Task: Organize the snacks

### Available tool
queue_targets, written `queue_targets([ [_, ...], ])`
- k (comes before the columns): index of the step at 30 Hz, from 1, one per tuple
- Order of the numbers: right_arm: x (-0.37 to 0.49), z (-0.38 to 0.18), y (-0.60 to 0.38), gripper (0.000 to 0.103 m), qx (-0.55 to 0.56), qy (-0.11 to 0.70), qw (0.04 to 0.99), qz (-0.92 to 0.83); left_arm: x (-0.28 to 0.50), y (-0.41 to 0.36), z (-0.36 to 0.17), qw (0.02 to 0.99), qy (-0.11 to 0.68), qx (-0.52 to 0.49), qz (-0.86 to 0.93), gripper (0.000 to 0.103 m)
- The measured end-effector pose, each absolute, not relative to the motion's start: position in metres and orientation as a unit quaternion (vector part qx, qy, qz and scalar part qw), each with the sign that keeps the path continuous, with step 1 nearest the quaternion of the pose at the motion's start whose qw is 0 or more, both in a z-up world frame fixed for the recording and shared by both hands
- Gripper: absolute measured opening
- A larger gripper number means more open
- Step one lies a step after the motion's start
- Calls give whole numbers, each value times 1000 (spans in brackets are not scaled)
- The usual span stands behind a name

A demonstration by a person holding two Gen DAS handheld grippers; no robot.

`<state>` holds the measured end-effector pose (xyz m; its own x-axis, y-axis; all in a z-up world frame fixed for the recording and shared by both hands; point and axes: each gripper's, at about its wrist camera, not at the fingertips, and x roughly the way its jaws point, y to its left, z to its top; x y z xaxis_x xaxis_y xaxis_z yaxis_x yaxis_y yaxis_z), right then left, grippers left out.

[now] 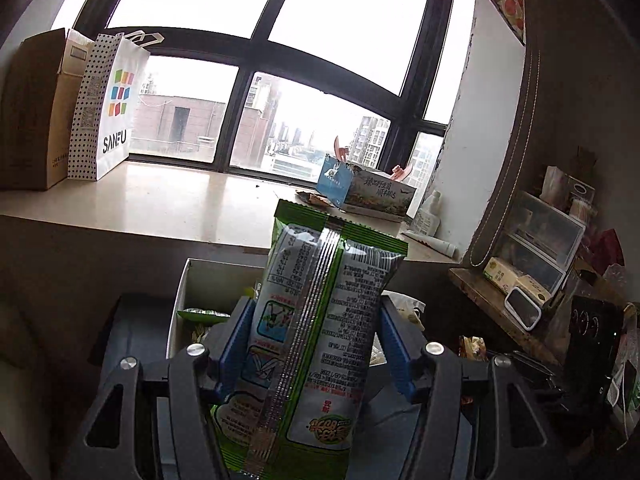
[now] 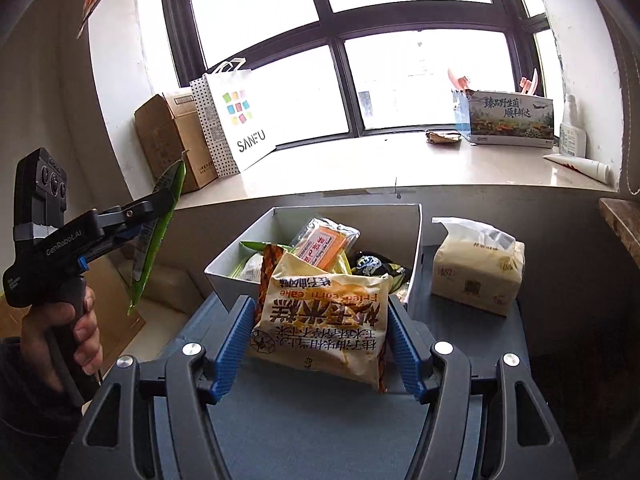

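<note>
- Snacks: green-and-silver foil snack packet (image 1: 316,332) clamped upright between blue ribbed pads of left gripper (image 1: 316,340), back side with printed text and barcode facing the camera, sealed top edge up.
- Same green packet seen edge-on in right wrist view (image 2: 158,232), held clear of everything, off to the left of the box; a person's hand (image 2: 64,328) grips the black handle below it.
- Left gripper jaws closed onto the packet, pads pressing both sides.
- Yellow plastic snack bag with red-brown lettering (image 2: 320,320), "Fried corn cake" printed on it, clamped between pads of right gripper (image 2: 320,332); text reads upside down, bag tilted, top edge near the box's front rim.
- Right gripper jaws closed on the yellow bag, both blue pads touching its sides.
- White open-top rectangular box (image 2: 416,232) sits on a dark grey-blue surface (image 2: 320,432), just behind the yellow bag; inside it an orange clear-wrapped packet (image 2: 324,244), a dark black-patterned packet (image 2: 372,264), more green wrappers, all loosely piled.
- Soft cream tissue pack (image 2: 476,268) just right of the box, same surface, apart from it.
- Pale stone windowsill (image 2: 360,168) behind: white paper shopping bag with coloured squares (image 2: 244,124) beside a brown cardboard carton (image 2: 168,140) at left; printed blue-and-green carton (image 2: 512,120) at right, white tube (image 2: 580,164) near it.
</note>
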<state>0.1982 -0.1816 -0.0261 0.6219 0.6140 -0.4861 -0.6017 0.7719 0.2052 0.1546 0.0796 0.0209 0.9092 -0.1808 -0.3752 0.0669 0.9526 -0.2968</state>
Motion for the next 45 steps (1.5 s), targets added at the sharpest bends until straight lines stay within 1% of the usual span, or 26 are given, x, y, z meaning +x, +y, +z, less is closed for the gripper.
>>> queue_targets([
  [4,252,-13,-165,69,28,282,904,321,195,86,26,966,219,-131,-51,65],
  [9,314,-9,-143,69,50,306,900,306,239,90,16,960,248,-125,-31,65],
  [15,359,-26,-126,70,76,346,881,314,271,99,-5,951,279,-132,-14,65],
  [16,362,-29,-124,70,78,349,880,313,274,101,-8,950,282,-136,-13,67],
  [17,364,-32,-122,75,79,354,877,316,276,104,-10,947,287,-140,-11,72],
  [18,367,-35,-120,84,80,360,874,317,278,106,-13,945,292,-144,-9,76],
  [19,369,-38,-120,92,79,364,875,311,279,108,-14,944,295,-147,-1,87],
  [20,369,-41,-120,103,76,367,878,297,278,110,-16,943,296,-149,6,100],
  [21,369,-42,-122,103,73,367,881,288,277,112,-16,944,292,-154,9,103],
  [25,367,-44,-134,103,83,367,885,275,270,119,-17,943,290,-164,19,103],
  [27,363,-42,-136,103,74,367,888,267,263,119,-15,947,276,-160,35,103],
  [29,353,-33,-134,103,39,353,899,256,251,113,-8,955,261,-131,58,103],
  [33,316,-7,-127,103,-57,289,931,215,213,87,18,975,199,-57,86,103],
  [35,291,9,-130,103,-83,242,948,191,189,76,30,979,175,-44,98,103],
  [39,238,36,-150,103,-64,180,966,174,137,59,49,988,139,-44,58,103],
  [42,205,44,-163,103,-43,192,959,202,103,41,58,985,161,-36,52,103],
  [45,169,44,-170,103,-35,198,948,245,69,27,61,983,166,-36,76,103],
])
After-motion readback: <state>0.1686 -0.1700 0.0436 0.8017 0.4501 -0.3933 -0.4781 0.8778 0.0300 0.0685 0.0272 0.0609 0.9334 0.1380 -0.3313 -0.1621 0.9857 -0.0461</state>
